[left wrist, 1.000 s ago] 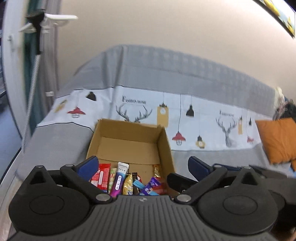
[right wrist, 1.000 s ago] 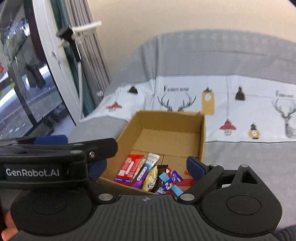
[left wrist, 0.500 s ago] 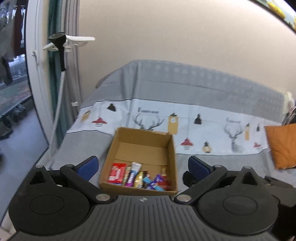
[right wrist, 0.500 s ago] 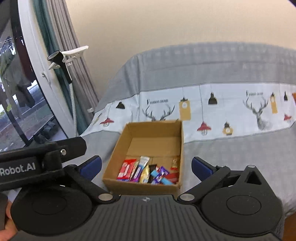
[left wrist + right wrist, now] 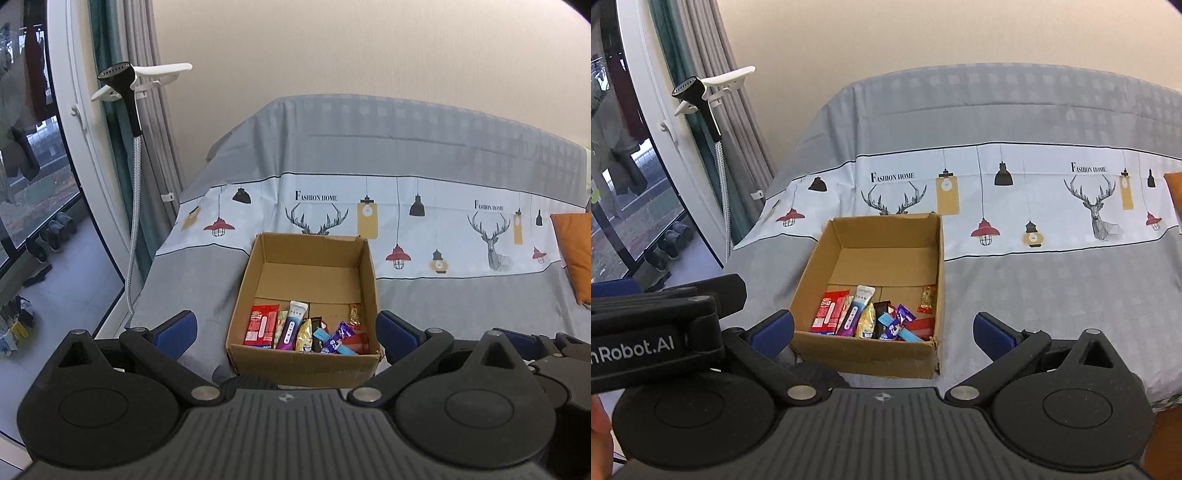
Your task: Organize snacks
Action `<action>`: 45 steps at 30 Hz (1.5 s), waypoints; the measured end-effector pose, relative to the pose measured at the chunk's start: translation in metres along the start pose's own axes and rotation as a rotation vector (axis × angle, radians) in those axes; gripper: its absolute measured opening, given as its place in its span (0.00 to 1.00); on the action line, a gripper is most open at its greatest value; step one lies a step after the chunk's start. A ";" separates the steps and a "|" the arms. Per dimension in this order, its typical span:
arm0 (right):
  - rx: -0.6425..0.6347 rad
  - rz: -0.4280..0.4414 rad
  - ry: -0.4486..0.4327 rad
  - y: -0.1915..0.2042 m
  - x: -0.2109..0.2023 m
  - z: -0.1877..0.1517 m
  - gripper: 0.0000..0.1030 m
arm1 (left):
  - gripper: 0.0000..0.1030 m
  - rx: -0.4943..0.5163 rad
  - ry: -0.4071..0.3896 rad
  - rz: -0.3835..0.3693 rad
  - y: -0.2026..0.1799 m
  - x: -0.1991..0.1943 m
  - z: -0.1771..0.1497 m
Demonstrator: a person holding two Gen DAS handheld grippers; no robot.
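Note:
An open cardboard box (image 5: 303, 365) (image 5: 864, 354) sits on the bed. Several wrapped snacks lie in a row along its near end: a red pack (image 5: 262, 325) (image 5: 829, 312), a purple and white tube (image 5: 291, 325) (image 5: 857, 310), a gold pack (image 5: 303, 334) and a small red-gold candy (image 5: 354, 314) (image 5: 928, 297). The far half of the box is bare. My left gripper (image 5: 284, 330) hangs open in front of and above the box, holding nothing. Beside it, my right gripper (image 5: 882, 330) is also wide open, with nothing between its blue pads.
The bed cover (image 5: 443, 295) is grey with a white band of deer and lamp prints. An orange cushion (image 5: 574, 254) lies at the right edge. A garment steamer head (image 5: 122, 79) on its stand, curtains and a glass door are at the left.
Both grippers have drawn back and up from the box, which now looks smaller and farther away. The right gripper's jaws have spread a little wider. The snacks have not moved.

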State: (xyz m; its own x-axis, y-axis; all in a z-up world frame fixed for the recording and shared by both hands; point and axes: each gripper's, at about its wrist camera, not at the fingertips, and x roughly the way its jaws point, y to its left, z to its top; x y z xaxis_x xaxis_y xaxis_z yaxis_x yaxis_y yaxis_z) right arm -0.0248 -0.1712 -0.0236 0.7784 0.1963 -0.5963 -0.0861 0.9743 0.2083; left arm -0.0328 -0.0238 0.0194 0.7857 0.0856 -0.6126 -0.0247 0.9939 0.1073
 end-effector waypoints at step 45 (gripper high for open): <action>-0.023 -0.001 0.037 -0.005 0.011 -0.008 0.99 | 1.00 0.020 0.055 -0.011 0.000 0.012 -0.008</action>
State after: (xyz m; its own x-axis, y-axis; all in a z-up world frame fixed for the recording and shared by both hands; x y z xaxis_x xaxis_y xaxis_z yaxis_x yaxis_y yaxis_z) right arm -0.0214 -0.1728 -0.0373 0.7552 0.1989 -0.6246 -0.1002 0.9767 0.1898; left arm -0.0284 -0.0221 0.0054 0.7510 0.0788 -0.6556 -0.0035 0.9933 0.1155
